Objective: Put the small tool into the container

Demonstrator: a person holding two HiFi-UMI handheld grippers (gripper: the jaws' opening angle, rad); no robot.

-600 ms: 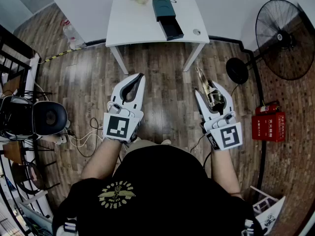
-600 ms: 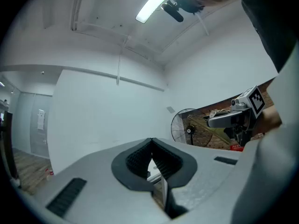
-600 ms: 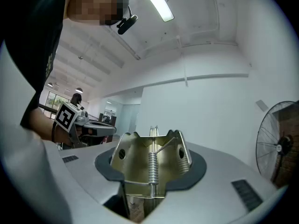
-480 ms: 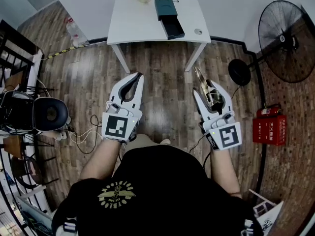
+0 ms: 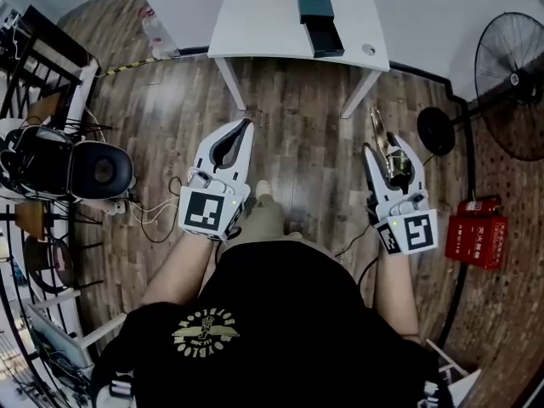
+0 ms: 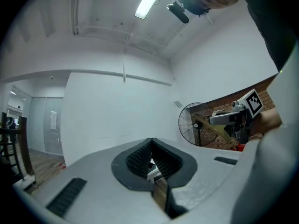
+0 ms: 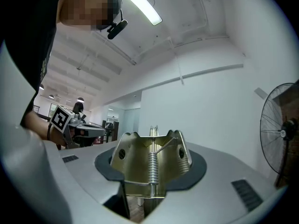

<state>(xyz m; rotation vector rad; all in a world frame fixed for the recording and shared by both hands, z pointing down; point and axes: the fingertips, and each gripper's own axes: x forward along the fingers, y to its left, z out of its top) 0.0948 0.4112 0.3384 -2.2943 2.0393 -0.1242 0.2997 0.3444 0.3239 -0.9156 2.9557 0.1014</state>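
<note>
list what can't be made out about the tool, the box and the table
- Brass spring tool in the right gripper: far end mostly hidden behind its own body in right gripper view, too small in head view.
- Dark box on the white table: its inside, head view, too small and dark.
- Table's far edge: cut by head view's top edge.

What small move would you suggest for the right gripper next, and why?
Probably carry it forward toward the table: the right gripper already clamps the tool, and the container sits on the table, well ahead of it.
</note>
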